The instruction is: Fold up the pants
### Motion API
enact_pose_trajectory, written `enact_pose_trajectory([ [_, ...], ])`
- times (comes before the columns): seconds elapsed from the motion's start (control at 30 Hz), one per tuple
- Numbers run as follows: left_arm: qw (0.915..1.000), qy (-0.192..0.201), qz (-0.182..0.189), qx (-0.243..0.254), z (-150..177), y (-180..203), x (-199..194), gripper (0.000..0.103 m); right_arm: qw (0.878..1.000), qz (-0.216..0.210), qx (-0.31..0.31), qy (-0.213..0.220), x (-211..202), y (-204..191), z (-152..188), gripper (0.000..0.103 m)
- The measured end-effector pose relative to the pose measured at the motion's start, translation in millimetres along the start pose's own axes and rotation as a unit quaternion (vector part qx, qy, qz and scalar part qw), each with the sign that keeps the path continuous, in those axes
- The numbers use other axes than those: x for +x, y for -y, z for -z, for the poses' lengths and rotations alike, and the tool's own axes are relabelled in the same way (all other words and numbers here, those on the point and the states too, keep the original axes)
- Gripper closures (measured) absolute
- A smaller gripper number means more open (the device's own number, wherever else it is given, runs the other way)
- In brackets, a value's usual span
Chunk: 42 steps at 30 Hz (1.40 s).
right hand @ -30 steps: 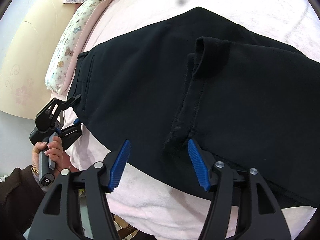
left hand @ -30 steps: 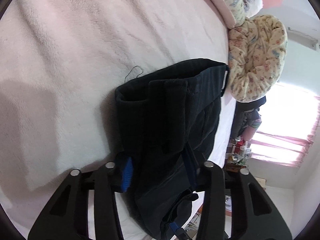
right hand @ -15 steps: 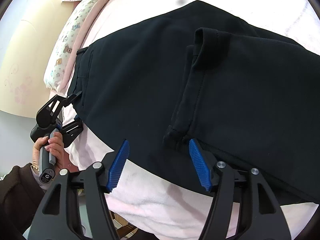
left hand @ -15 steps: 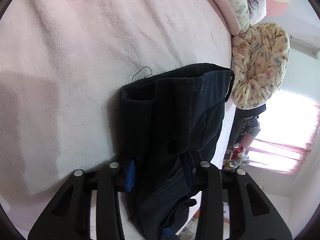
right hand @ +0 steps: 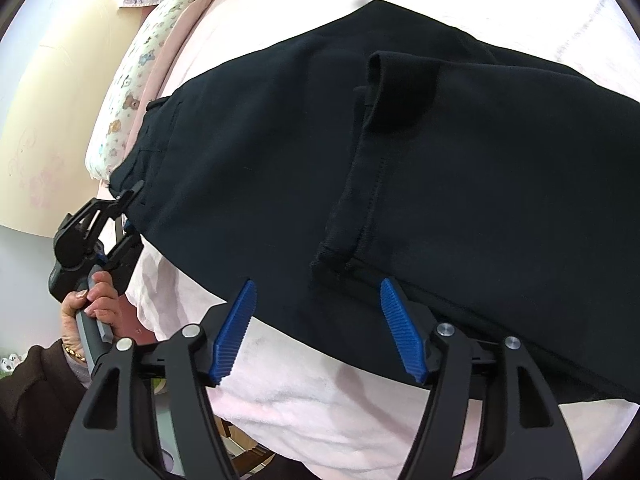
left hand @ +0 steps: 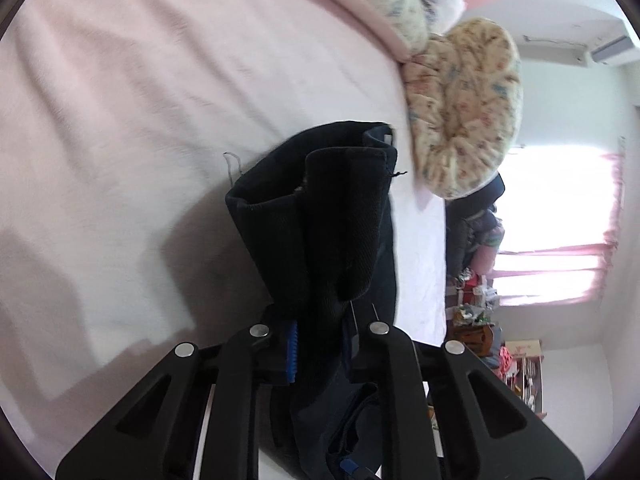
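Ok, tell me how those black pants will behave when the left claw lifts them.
The pants look floppy: the fabric bunches in the left claw. Likely to sag and drag across the pink blanket, since most lies flat beyond the open right claw.

A: Where could tongs pass?

B: Over the open stretch of pink fleecy bed cover (left hand: 132, 128) beside the black cotton pants (left hand: 320, 216); nothing lies on it there.

A: And at the head of the bed?

B: Blocked. The round floral-print cushion (left hand: 464, 108) sits close beside the pants' far end, with the long patterned pillow (left hand: 384, 4) just past it.

A: The near edge?

B: A strip of cover lies bare under the right tongs (right hand: 316, 324), whose pads stand wide apart. The left tongs (right hand: 124, 216) pinch the pants at the bed's edge, occupying that corner.
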<state>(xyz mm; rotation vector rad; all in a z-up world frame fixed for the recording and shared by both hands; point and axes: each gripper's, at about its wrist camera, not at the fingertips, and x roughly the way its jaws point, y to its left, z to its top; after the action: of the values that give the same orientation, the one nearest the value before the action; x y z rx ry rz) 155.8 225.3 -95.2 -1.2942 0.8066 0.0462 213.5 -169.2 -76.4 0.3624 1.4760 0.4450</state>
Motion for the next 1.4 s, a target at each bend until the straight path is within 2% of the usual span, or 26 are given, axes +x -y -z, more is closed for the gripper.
enact_pose_trajectory([
  [0.17, 0.9986, -0.007, 0.019, 0.049, 3.2, 28.8, -4.3, 0.089, 1.000, -0.007, 0.008, 0.011, -4.6, 1.9, 2.0, 0.037],
  [0.43, 0.9906, -0.024, 0.056, 0.123, 18.0, 78.4, -2.8, 0.089, 0.999, -0.007, 0.022, 0.030, -16.3, 12.7, 6.0, 0.037],
  [0.5, 0.9867, -0.031, 0.066, 0.145, 25.4, 92.6, -2.3, 0.089, 0.999, 0.006, 0.022, 0.039, -20.5, 15.1, 7.0, 0.037],
  [0.63, 0.9768, -0.051, 0.082, 0.191, 40.4, 122.0, 0.5, 0.089, 0.996, 0.062, 0.011, 0.067, -32.9, 19.8, 9.1, 0.034],
  [0.73, 0.9682, -0.070, 0.096, 0.220, 54.1, 144.7, 3.7, 0.089, 0.989, 0.122, 0.010, 0.077, -40.3, 27.0, 9.5, 0.032],
  [0.93, 0.9533, -0.105, 0.118, 0.258, 83.5, 178.6, 17.0, 0.090, 0.973, 0.210, 0.021, 0.094, -56.4, 50.5, 9.0, 0.030],
  [1.07, 0.9435, -0.135, 0.130, 0.273, 107.3, 197.5, 30.6, 0.090, 0.968, 0.229, 0.036, 0.097, -67.1, 65.3, 11.2, 0.029],
  [1.4, 0.9336, -0.185, 0.143, 0.271, 148.9, 212.6, 54.8, 0.090, 0.959, 0.245, 0.082, 0.116, -95.1, 103.5, 21.5, 0.029],
])
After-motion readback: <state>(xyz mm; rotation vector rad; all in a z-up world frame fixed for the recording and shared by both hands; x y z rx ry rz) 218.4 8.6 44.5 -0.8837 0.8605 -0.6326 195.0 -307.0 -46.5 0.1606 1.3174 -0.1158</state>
